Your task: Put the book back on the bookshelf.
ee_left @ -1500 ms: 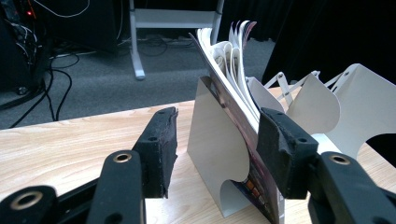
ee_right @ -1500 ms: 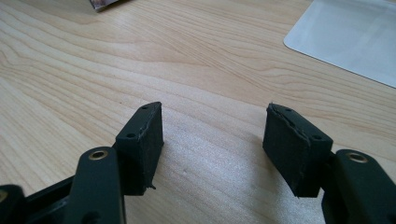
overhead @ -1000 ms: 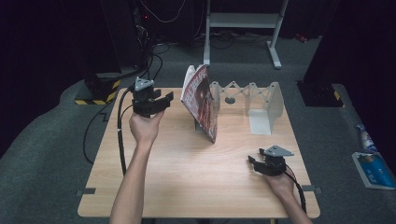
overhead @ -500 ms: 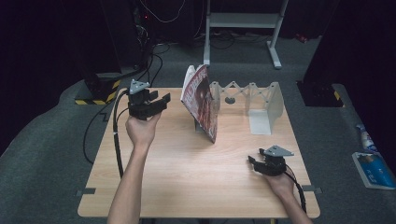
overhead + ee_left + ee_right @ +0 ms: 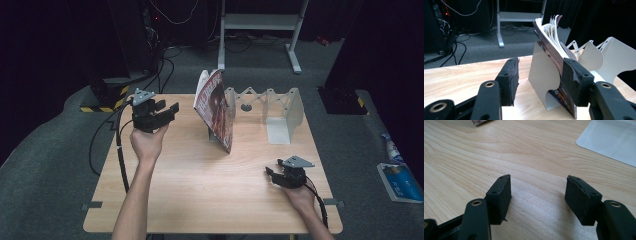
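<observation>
A magazine stands tilted at the table's back middle, propped on the left plate of a white fold-out book rack. In the left gripper view its pages fan out above that plate. My left gripper is held above the table's left part. It is open and points at the magazine from a short way off, and the plate and cover show between its jaws without touching. My right gripper rests low at the front right, open over bare wood.
The rack's flat white base lies just beyond the right gripper. A black cable trails from the left gripper over the table's left edge. On the floor are a blue packet at right and a white stand behind the table.
My left gripper has drifted slightly to the left, away from the magazine. The right gripper and the magazine have kept still.
</observation>
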### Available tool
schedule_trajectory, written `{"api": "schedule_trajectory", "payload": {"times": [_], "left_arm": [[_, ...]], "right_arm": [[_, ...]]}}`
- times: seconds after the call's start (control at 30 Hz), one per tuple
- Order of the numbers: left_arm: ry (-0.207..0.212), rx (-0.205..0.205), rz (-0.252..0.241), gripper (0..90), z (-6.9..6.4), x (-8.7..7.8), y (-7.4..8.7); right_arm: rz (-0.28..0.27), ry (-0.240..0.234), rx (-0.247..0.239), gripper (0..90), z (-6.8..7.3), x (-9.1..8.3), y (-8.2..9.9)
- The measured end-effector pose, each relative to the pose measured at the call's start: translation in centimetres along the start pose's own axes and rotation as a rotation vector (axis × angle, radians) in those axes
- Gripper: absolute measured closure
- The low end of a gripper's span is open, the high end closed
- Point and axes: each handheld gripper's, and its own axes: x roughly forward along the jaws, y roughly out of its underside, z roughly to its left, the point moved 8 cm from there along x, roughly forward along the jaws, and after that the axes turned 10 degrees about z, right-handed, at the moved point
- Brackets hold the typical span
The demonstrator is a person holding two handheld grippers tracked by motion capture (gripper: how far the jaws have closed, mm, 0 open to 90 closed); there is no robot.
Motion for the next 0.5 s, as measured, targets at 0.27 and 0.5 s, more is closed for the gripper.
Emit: {"api": "schedule_trajectory", "payload": {"times": [0.27, 0.5], "left_arm": [[0.005, -0.006, -0.013, 47.5, 0.1, -0.5, 0.31], [0.012, -0.009, -0.011, 47.3, 0.04, -0.59, 0.75]], "right_arm": [[0.0, 0.0, 0.0, 37.8, 0.0, 0.0, 0.0], [0.0, 0.0, -0.001, 37.9, -0.01, 0.0, 0.0]]}}
